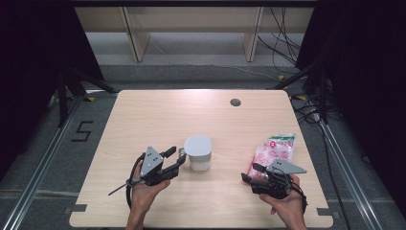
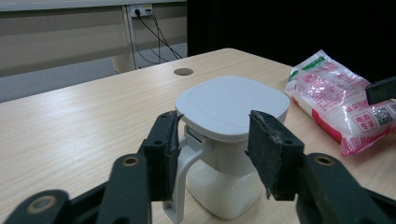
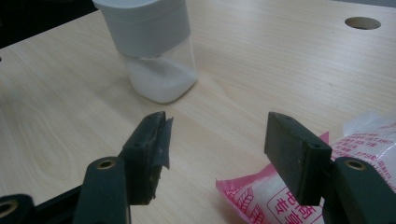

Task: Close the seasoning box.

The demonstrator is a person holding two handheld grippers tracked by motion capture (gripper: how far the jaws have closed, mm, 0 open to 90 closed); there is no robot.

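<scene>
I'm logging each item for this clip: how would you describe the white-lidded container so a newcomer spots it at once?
Start from the light wooden table. Near its middle, just ahead of the left tool, stands the container: a clear jar with a rounded square white lid, a side handle and white granules at the bottom. Unlike the flat pink and white bag to its right, it is rigid and upright.

- Lidded white jar (image 1: 198, 153) stands mid-bench, just ahead of left gripper (image 1: 175, 156); its handle (image 2: 183, 173) sits between the spread jaws.
- Pink-printed bag (image 1: 274, 152) blocks the right side, at right gripper (image 1: 252, 172).
- Bare bench (image 1: 163, 115) between jar and bag, and across the far half; cable hole (image 1: 235, 102) only.
</scene>
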